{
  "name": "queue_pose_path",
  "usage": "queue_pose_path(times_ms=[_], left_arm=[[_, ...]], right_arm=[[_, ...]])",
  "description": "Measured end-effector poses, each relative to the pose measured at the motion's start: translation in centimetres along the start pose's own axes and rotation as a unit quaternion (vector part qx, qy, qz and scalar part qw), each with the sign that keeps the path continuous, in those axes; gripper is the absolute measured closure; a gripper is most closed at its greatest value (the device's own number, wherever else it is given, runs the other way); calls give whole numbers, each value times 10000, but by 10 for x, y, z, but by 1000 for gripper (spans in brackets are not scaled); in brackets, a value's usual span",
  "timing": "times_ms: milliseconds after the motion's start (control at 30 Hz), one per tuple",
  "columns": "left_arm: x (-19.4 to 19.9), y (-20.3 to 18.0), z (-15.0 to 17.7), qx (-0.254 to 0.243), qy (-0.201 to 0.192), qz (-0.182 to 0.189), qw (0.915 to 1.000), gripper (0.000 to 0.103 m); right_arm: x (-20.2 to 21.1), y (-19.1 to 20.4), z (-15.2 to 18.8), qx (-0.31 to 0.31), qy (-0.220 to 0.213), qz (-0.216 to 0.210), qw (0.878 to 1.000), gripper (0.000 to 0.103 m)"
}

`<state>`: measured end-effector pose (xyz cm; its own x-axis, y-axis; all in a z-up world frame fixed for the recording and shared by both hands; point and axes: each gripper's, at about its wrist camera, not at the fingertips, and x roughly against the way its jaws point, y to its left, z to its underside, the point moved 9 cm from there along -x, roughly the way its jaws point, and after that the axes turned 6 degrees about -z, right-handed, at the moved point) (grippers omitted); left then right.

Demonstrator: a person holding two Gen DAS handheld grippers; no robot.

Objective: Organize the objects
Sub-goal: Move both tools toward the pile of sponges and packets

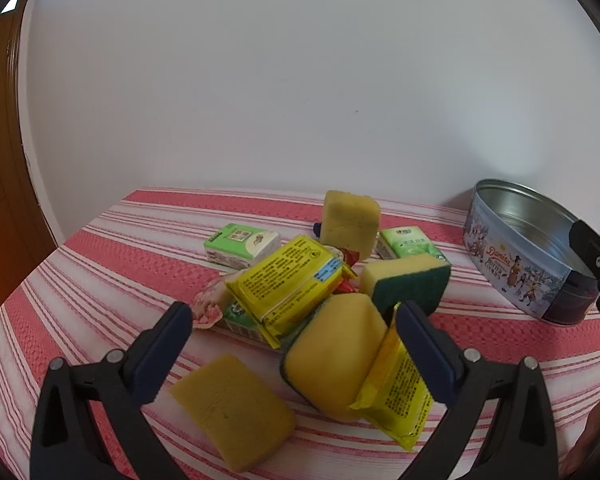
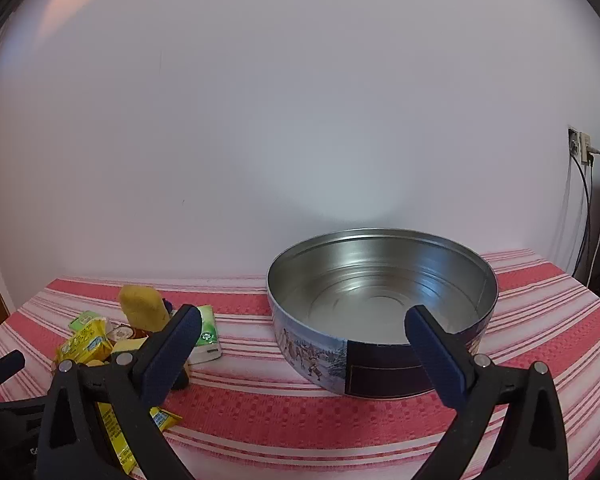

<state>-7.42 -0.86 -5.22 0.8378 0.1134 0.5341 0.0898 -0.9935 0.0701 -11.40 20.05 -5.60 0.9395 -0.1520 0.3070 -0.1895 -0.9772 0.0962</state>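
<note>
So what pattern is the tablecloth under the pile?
Pink-red and white stripes on the tablecloth, with a woven, waffle-like texture; the left wrist view shows it best.

You are seeing script lettering on side of cookie tin (image 1: 516, 268), reading roughly "Danisa", with smaller words beneath, likely "Butter Cookies", too small to confirm. You are looking at dense fine print on yellow packet (image 1: 288, 280), with blue label at one end, none of it legible. Second yellow packet (image 1: 400, 396) is carrying similar small print, unreadable. Green-and-white tissue packs (image 1: 242, 246) are showing printed panels and symbols, characters too small to make out.
</note>
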Motion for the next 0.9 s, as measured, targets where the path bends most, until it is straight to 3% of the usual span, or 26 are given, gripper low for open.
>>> queue_pose_path(times_ms=[500,700,900], left_arm=[[-2,0,2,14,61,-3,10000,0],[1,7,5,-212,102,-100,9997,0],[14,51,21,-38,298,-357,9989,1]], right_arm=[[-7,5,5,55,193,-164,9997,0],[-15,22,16,181,544,-673,9961,0],[-26,50,34,469,1114,-1380,9830,1]])
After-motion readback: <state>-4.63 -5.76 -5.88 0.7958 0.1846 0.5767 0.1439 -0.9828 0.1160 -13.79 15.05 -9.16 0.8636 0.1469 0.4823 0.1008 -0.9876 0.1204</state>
